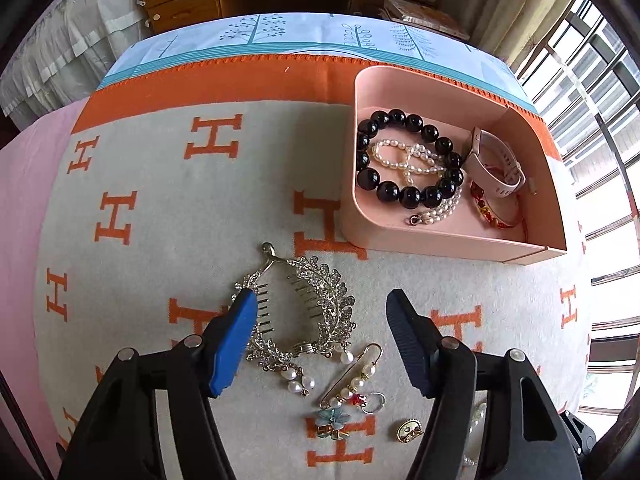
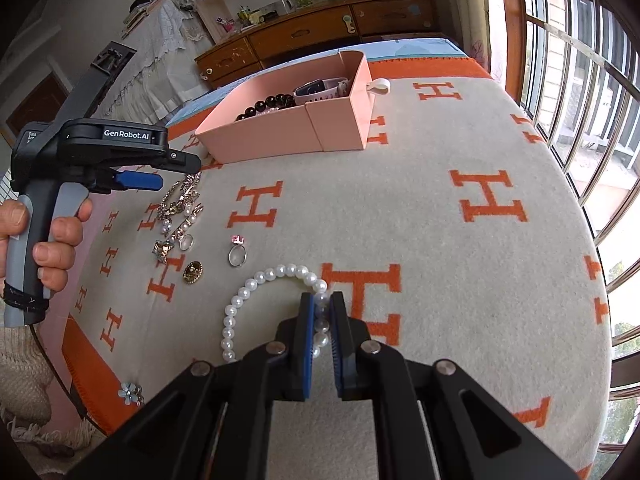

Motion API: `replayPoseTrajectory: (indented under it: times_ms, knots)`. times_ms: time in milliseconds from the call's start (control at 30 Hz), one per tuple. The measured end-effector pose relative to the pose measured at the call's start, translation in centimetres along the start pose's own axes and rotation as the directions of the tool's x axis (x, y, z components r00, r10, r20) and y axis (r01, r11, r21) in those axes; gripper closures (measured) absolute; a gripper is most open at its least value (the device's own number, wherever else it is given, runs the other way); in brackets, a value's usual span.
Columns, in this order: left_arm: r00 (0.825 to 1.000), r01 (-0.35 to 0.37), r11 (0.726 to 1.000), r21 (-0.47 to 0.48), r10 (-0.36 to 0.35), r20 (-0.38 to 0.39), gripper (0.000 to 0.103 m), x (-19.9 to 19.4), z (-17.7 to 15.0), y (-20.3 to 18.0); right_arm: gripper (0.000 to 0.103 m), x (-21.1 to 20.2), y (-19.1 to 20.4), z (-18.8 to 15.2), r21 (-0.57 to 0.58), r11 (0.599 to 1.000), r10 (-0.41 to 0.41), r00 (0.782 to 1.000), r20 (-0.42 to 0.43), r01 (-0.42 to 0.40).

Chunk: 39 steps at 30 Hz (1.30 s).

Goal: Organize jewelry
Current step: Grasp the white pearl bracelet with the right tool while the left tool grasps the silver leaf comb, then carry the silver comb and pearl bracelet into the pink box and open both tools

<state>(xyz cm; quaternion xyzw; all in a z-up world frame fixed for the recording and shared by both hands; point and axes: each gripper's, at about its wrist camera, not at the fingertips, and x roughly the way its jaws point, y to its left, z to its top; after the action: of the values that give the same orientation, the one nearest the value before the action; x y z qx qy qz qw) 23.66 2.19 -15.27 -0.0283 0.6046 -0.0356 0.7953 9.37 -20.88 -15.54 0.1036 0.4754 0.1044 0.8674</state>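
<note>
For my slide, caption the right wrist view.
Right claw shut on pearl bracelet on the H-pattern blanket, pink box beyond.

Blanket (image 1: 168, 168): cream ground, orange H motifs, orange border at far edge. Sheet (image 1: 280, 36) beyond: pale blue, teal band, tree print. Tray (image 1: 432, 240): peach-pink. Inside tray: black bead bracelet (image 1: 400, 118), white pearl strand (image 1: 416, 164), pale pink watch (image 1: 496, 160), red-gold cord bracelet (image 1: 492, 212). Hair comb (image 1: 320, 292): silver, clear stones, white pearl drops. Flower brooch (image 1: 332, 420): light blue. Pearl bracelet (image 2: 240, 300): white. Left hand-held gripper (image 1: 320, 332): black, blue pad. Right hand-held gripper (image 2: 322, 316): black, blue pads.
</note>
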Motion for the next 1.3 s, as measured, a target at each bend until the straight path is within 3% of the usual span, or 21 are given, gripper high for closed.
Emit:
replayPoseTrajectory:
  times_ms: [167,433,500,533,800,1033,1300]
  knots:
    - [0.999,-0.025,1.000,0.003,0.026,-0.048,0.058,1.1,0.1,-0.8,0.095,-0.1,-0.6,-0.1,0.005,1.000,0.028,1.000,0.004,-0.028]
    - [0.996,-0.069,0.998,0.001,0.069,-0.063,0.062,2.2,0.5,-1.9,0.095,-0.2,-0.9,-0.1,0.010,0.999,0.052,0.999,0.004,-0.052]
    - [0.996,-0.074,0.997,0.003,0.074,-0.058,0.075,2.1,0.6,-2.2,0.095,-0.2,-0.9,-0.1,0.010,0.999,0.054,0.999,0.004,-0.054]
    - [0.995,-0.072,0.997,0.004,0.073,-0.061,0.076,2.1,0.7,-2.3,0.095,-0.2,-0.9,-0.1,0.009,0.998,0.054,0.999,0.004,-0.054]
    - [0.996,-0.086,0.996,0.002,0.086,-0.037,0.078,0.8,-0.3,-2.4,0.096,-0.3,-0.6,-0.3,-0.002,0.999,0.035,0.999,0.001,-0.035]
    - [0.996,-0.078,0.996,0.052,0.076,0.044,0.078,-4.1,-1.2,-2.7,0.096,-1.5,-0.1,0.3,-0.012,1.000,0.029,0.999,0.025,-0.029]
    - [0.991,-0.068,0.991,0.112,0.055,0.120,0.078,-8.5,0.3,-4.0,0.096,-4.7,2.0,3.0,-0.089,0.996,0.021,0.994,0.103,-0.012]
